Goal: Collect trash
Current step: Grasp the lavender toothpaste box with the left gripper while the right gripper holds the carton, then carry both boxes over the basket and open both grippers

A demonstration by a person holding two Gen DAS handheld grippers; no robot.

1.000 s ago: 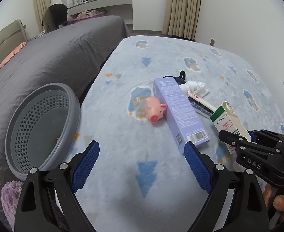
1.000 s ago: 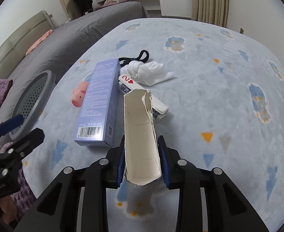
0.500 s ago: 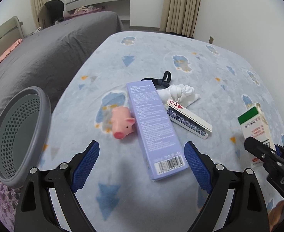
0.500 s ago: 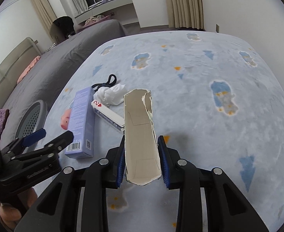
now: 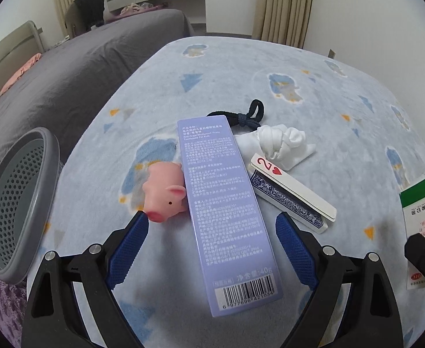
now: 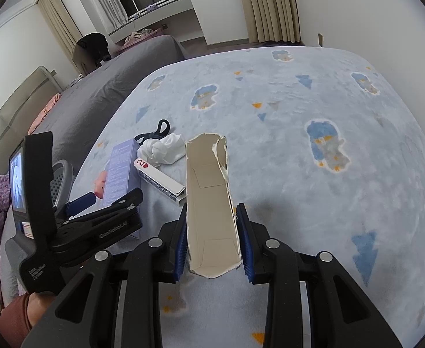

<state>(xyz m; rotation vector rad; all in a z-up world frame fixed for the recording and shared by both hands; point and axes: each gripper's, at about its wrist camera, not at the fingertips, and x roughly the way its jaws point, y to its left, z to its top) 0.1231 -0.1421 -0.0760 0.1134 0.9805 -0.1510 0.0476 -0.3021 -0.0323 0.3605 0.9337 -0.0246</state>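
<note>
Our right gripper [image 6: 212, 240] is clamped on a torn carton [image 6: 211, 203], light cardboard that could crush or slip if we squeeze unevenly. Our left gripper [image 5: 211, 249] has its jaws wide apart around the near end of the purple box [image 5: 226, 214]. Just outside the left jaw sits a pink pig toy [image 5: 164, 192]; closing could nudge it. Beyond the right jaw lie a card pack [image 5: 290, 200] and white cloth [image 5: 279, 143]. Far left, the grey basket [image 5: 41, 200] is cut off, its contents unseen.
</note>
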